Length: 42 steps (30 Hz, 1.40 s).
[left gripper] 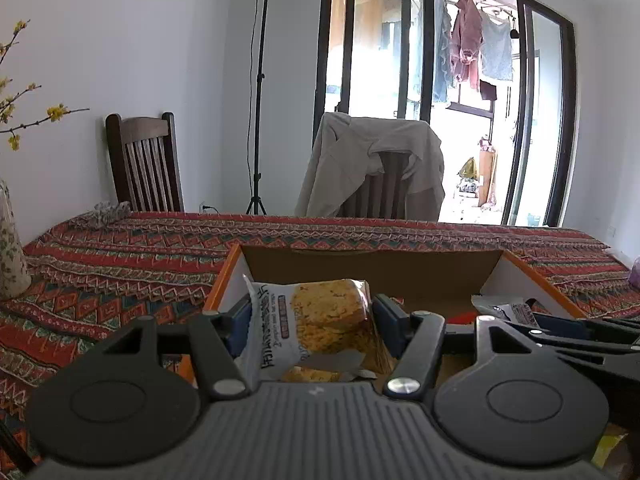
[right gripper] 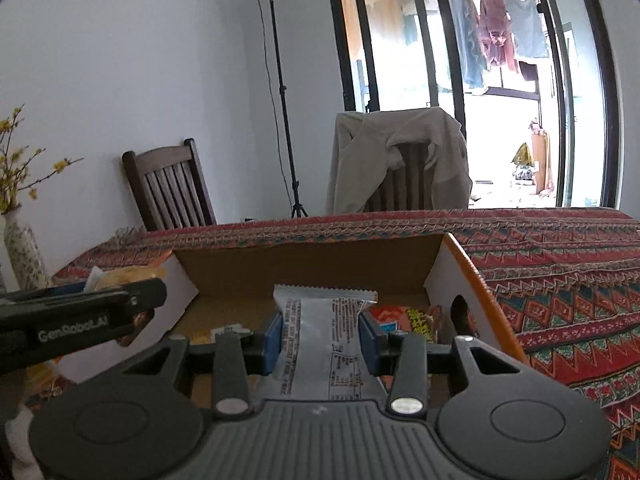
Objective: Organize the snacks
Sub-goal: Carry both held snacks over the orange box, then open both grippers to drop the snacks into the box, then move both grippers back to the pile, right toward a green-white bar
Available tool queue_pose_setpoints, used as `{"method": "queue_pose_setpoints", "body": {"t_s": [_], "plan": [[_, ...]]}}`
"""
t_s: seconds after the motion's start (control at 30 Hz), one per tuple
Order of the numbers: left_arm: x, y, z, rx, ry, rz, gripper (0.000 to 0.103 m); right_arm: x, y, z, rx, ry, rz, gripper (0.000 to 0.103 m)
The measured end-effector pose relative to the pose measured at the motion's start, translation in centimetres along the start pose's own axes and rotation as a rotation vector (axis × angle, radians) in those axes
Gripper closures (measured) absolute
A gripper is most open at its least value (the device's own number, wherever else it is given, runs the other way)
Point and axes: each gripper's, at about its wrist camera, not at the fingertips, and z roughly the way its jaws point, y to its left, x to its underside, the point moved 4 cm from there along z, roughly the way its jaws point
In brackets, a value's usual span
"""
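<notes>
Left wrist view, ordered from largest item to smallest. Table [left gripper: 120, 264]: covered by a red patterned cloth, it carries the whole work area, with two chairs at its far side. Cardboard box [left gripper: 360, 268]: open-topped with orange edges, it sits on the cloth just ahead of both tools, probably as the collecting bin for the snacks; a few wrappers already lie on its floor at the right. Left gripper [left gripper: 310, 326]: its blue pads are clamped on the two sides of a biscuit packet [left gripper: 320, 320], jaws partly apart to suit the packet's width. The packet is held upright above the near left part of the box, apparently so that it can be lowered in. Right gripper [right gripper: 322, 342]: in the right wrist view its pads press on a narrow grey snack bar [right gripper: 320, 332], jaws nearly together because the bar is slim. The bar points forward over the near right part of the box, above an orange packet [right gripper: 400, 318] lying inside. Both snacks are judged to be on the way in, not yet released.
</notes>
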Motion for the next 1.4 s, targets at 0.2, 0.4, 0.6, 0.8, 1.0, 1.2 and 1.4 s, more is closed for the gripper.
{"method": "queue_pose_setpoints", "body": {"t_s": [0.2, 0.4, 0.6, 0.8, 1.0, 1.2, 1.4], "plan": [[0.0, 0.8, -0.3, 0.002, -0.027, -0.038, 0.018, 0.3, -0.2, -0.2, 0.020, 0.000, -0.001, 0.057], [-0.3, 1.2, -1.3, -0.010, -0.069, -0.090, 0.000, 0.3, -0.9, -0.6, 0.027, -0.016, 0.027, 0.004], [-0.4, 1.0, -1.7, -0.003, -0.070, -0.089, 0.000, 0.3, -1.0, -0.6, 0.037, -0.011, 0.032, 0.000], [-0.5, 1.2, -2.2, 0.006, -0.076, -0.103, 0.000, 0.2, -1.0, -0.9, 0.042, -0.021, 0.034, 0.000], [-1.0, 1.3, -2.7, 0.015, -0.087, -0.126, 0.000, -0.1, -1.0, -1.3, 0.040, -0.027, 0.032, 0.000], [-2.0, 1.0, -3.6, 0.017, -0.090, -0.142, 0.000, -1.0, -0.3, -2.1, 0.048, -0.034, 0.007, 0.000], [-2.5, 1.0, -5.7, 0.028, -0.091, -0.155, 0.000, -1.5, 0.3, -3.8, 0.049, -0.040, -0.002, 0.000]]}}
